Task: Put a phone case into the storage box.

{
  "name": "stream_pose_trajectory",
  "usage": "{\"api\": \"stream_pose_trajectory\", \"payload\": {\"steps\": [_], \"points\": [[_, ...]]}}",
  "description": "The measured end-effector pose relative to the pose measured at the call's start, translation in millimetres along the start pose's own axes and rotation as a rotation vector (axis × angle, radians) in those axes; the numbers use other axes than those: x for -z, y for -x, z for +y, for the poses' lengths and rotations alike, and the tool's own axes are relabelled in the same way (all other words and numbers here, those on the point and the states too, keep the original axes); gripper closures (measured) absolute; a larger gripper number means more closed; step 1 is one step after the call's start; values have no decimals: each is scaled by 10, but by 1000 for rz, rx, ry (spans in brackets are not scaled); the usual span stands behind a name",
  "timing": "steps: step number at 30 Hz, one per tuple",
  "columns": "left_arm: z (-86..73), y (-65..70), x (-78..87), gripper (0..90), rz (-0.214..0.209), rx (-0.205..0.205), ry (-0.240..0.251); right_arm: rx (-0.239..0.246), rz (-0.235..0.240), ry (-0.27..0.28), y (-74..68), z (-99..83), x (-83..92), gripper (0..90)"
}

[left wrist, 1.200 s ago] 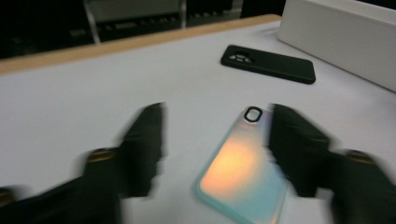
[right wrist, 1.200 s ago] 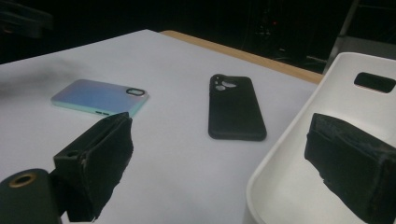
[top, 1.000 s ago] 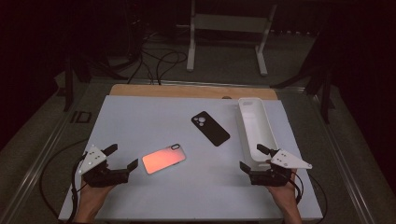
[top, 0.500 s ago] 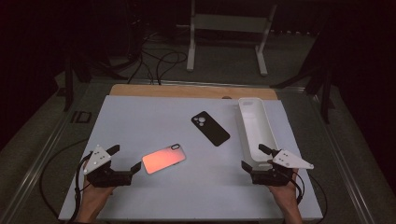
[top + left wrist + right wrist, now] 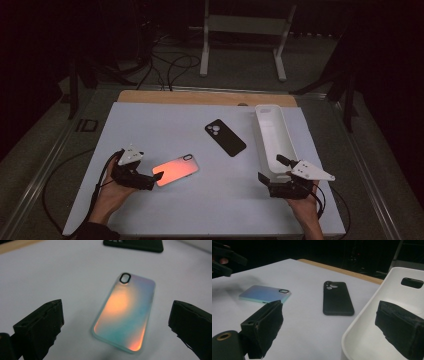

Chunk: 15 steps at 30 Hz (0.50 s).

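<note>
**Both tools spread wide, iridescent case lying free between the left jaws**

My left tool point(image 5: 156, 178) sits at the near left of the table point(image 5: 165, 125), jaws spread wide and holding nothing. In the left gripper view the iridescent phone case point(image 5: 125, 313) lies flat on the white surface between and just ahead of the two jaws, touching neither. Its camera cut-out points away from me. From above, the same case glows orange-pink point(image 5: 175, 169), with its near end just beside the tips of my left tool.

My right tool point(image 5: 266, 178) rests at the near right, likewise released and empty. In the right gripper view one jaw stands over the bare table; the other stands in front of the inside of the white tray point(image 5: 387, 315). From above, that tool sits at the tray's near end point(image 5: 265, 131).

A black phone case point(image 5: 225, 137) lies flat near the table's middle, well apart from both tools, between the iridescent case and the tray.
</note>
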<state>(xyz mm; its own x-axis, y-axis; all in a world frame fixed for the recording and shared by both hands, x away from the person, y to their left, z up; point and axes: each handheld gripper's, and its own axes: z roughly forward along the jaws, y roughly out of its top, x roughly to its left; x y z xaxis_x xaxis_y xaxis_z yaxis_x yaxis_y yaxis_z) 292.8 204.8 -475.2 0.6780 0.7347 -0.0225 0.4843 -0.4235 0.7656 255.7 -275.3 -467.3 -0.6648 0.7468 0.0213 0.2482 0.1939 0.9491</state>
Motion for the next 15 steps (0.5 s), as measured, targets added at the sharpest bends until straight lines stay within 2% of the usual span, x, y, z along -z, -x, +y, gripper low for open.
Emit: {"api": "stream_pose_trajectory", "payload": {"steps": [1,2,4,8,12,15], "points": [[16,-13,-80,17,-9,-20,-35,-1,3,-3,-1,-1,-3,72],[16,-13,-80,17,-9,-20,-35,0,3,-4,0,-1,-4,72],[31,-24,-169,18,-20,-44,-82,1,2,-5,0,-1,-5,72],[58,-16,-308,31,-32,-61,-144,-1,2,-7,1,-4,-12,72],[71,53,-462,27,-47,-102,-224,-3,6,-15,0,-8,-20,72],[71,101,-541,25,-57,-126,-259,0,5,-15,6,-11,-20,72]]}}
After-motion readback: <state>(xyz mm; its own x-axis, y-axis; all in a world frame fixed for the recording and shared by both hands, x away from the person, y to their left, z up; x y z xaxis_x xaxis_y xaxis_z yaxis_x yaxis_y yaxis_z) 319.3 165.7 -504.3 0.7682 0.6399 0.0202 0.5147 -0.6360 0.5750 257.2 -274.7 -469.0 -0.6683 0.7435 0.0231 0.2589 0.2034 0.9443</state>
